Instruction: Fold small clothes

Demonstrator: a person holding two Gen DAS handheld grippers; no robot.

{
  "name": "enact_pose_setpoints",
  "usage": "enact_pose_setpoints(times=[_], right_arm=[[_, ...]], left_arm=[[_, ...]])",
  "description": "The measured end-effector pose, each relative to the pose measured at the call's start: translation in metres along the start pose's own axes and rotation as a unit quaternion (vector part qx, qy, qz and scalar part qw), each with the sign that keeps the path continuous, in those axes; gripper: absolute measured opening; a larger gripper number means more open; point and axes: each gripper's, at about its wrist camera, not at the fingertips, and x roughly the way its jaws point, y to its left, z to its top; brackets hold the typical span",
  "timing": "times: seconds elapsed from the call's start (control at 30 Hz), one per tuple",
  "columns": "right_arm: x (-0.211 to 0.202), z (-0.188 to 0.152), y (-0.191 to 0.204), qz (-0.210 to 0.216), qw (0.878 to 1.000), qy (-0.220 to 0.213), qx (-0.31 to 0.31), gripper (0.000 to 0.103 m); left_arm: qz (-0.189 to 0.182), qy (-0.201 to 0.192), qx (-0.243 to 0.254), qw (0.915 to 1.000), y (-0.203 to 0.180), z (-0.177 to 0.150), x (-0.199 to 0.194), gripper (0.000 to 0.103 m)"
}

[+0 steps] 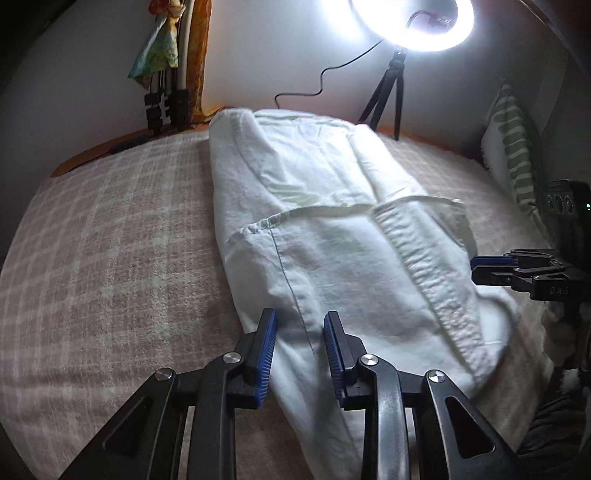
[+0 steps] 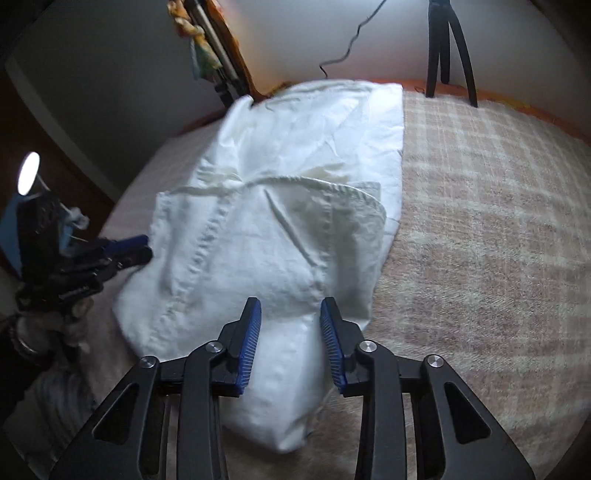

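A white garment [image 1: 332,236] lies folded lengthwise down the plaid blanket [image 1: 110,258], reaching its far edge. The left gripper [image 1: 300,332] and the right gripper [image 2: 290,317] (both blue-padded) stand slightly parted, gripping nothing. A ring light [image 1: 413,22] stands at the far edge, a striped pillow [image 1: 513,155] at the right edge.

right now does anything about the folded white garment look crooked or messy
Somewhat. The folded white cotton garment lies slanted on the pink plaid blanket, its upper layer wrinkled, with hems running unevenly. Nothing looks spilled or damaged.
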Motion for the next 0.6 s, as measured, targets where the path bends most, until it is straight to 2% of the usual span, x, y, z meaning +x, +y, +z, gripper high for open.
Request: enact_pose_setpoints(times=[0.07,0.2,0.27,0.43,0.6], right_arm=[[0.003,0.001,-0.005,-0.002,1.0,-0.002,0.002,0.016],[-0.001,0.008,-0.008,0.011,1.0,0.01,-0.002,0.016],[-0.013,0.014,-0.008,0.022,1.0,-0.007,-0.003,0.019],[-0.028,0.042,-0.011,0.021,0.999,-0.036,-0.012,0.019],[-0.006,0.081,-0.024,0.029,0.999,-0.029,-0.007,0.019]], left_arm=[[0.0,0.001,-0.002,1.0,0.005,-0.001,0.007,0.029],[-0.012,-0.003,-0.007,0.9999,0.011,0.004,0.005,0.03],[-0.014,-0.015,-0.011,0.9997,0.016,0.013,-0.001,0.03],[-0.004,-0.037,-0.017,0.9992,0.032,0.051,0.0,0.028],[0.005,-0.031,0.011,0.9994,0.036,0.093,0.033,0.028]])
